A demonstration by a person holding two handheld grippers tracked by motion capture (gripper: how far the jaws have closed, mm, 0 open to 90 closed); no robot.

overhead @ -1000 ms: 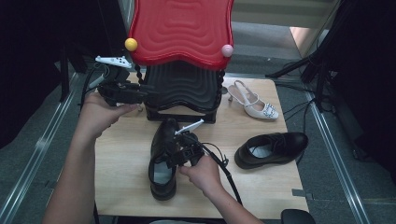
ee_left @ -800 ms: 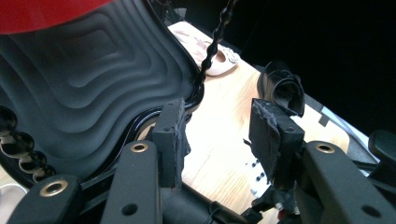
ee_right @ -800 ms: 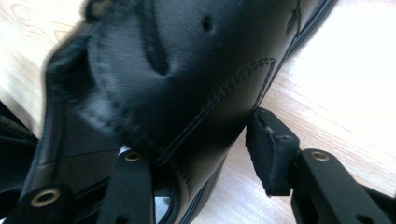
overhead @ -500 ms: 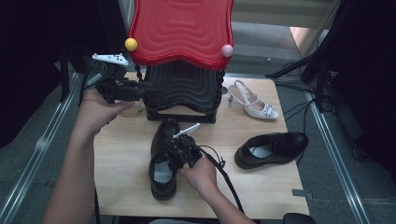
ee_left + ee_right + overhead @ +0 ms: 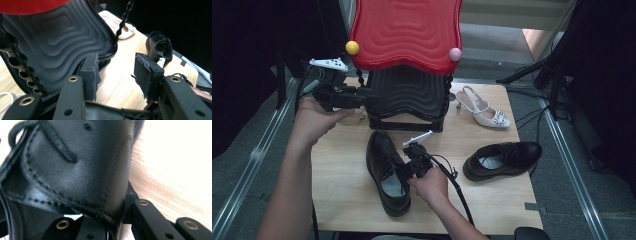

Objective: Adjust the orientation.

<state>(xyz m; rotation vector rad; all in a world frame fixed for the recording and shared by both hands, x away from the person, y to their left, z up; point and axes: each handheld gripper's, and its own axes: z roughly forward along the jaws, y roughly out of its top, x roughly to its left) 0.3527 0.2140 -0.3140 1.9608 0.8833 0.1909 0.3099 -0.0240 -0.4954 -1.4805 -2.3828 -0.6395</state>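
Wooden table [image 5: 342, 195], shoe rack [image 5: 409, 95] at the back.
Your right gripper [image 5: 412, 167], jaws just closing, pinches the near black leather shoe [image 5: 384, 172]'s side; your left gripper [image 5: 362, 93] stays spread beside the rack.

black leather lace-up shoe [image 5: 387, 172], glossy, stitched along the quarter seams, thin dark lace across the front. lies flat on its sole on the pale wooden tabletop, toe toward the black base of the stand, heel toward the near edge, pale insole showing through the opening. clamped at the right side of the collar, leather wall pinched upright. matching black shoe [image 5: 502, 160] well apart to the right, resting on its sole, pointing right.
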